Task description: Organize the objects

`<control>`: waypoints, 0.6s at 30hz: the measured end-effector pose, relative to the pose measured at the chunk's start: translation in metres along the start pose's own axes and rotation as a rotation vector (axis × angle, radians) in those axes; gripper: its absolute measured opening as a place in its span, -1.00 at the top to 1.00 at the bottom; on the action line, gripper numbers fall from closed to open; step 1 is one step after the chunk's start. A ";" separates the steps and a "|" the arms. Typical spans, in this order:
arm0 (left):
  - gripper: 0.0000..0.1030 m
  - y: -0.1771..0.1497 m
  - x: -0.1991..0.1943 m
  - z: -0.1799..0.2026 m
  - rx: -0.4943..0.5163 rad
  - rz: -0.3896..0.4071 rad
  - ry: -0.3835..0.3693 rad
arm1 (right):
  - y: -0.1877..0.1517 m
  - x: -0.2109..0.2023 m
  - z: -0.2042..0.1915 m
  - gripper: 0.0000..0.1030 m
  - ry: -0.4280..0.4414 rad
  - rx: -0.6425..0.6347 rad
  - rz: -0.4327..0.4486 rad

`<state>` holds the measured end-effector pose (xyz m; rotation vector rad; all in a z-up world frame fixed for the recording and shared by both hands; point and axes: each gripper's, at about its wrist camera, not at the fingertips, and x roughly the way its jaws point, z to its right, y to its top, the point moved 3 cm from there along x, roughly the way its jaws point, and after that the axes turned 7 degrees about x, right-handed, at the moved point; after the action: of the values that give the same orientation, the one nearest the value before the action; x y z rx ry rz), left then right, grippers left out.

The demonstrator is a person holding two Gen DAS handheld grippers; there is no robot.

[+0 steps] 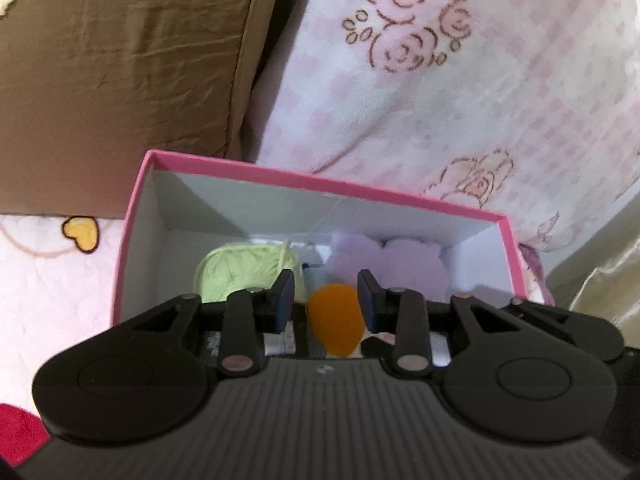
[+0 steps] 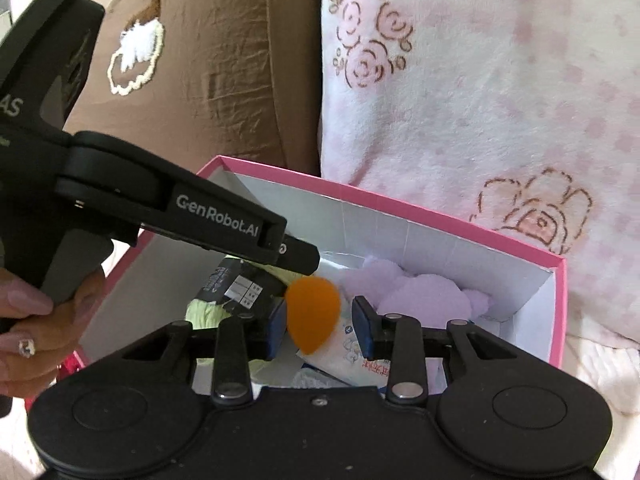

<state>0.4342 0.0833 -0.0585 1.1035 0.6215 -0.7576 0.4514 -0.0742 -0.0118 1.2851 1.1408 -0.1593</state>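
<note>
Orange makeup sponge, egg-shaped, hangs just above the open pink box, low over its middle. From the right wrist view the left tongs reach in from the side with their tip touching the sponge's top, and they look to be what carries it, though I cannot tell from here how firmly. In the left wrist view the sponge sits between the blue pads, which stand a little apart from its sides, so whether the left tongs are pinching it or have just let go I cannot say. The right tongs are spread wide with nothing between them; the sponge only shows through the gap.

To my eye the step is dropping the sponge into the box. It would go best by lowering it toward a bare patch of the box floor before releasing, as something that light and springy may bounce or roll; the right tongs could steady the box wall.

Inside the box: a pale green ball of yarn toward its left side, a lilac plush piece against the far wall, a dark labelled packet by the yarn, and a white printed sachet under the sponge. Beyond the box lie a brown pillow and a pink rose-print blanket; the box rests on a bed.
</note>
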 end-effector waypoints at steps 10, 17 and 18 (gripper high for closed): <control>0.19 -0.033 -0.034 0.005 0.074 -0.071 0.087 | -0.022 -0.034 -0.006 0.21 0.010 -0.013 0.032; 0.07 -0.052 -0.077 0.025 0.158 -0.058 0.112 | -0.033 -0.083 -0.014 0.20 0.019 0.027 0.089; 0.06 -0.055 -0.084 0.026 0.162 -0.052 0.110 | -0.035 -0.090 -0.015 0.19 0.017 0.032 0.093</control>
<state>0.3417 0.0634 -0.0154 1.2885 0.6934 -0.8069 0.3763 -0.1173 0.0329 1.3675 1.0942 -0.0983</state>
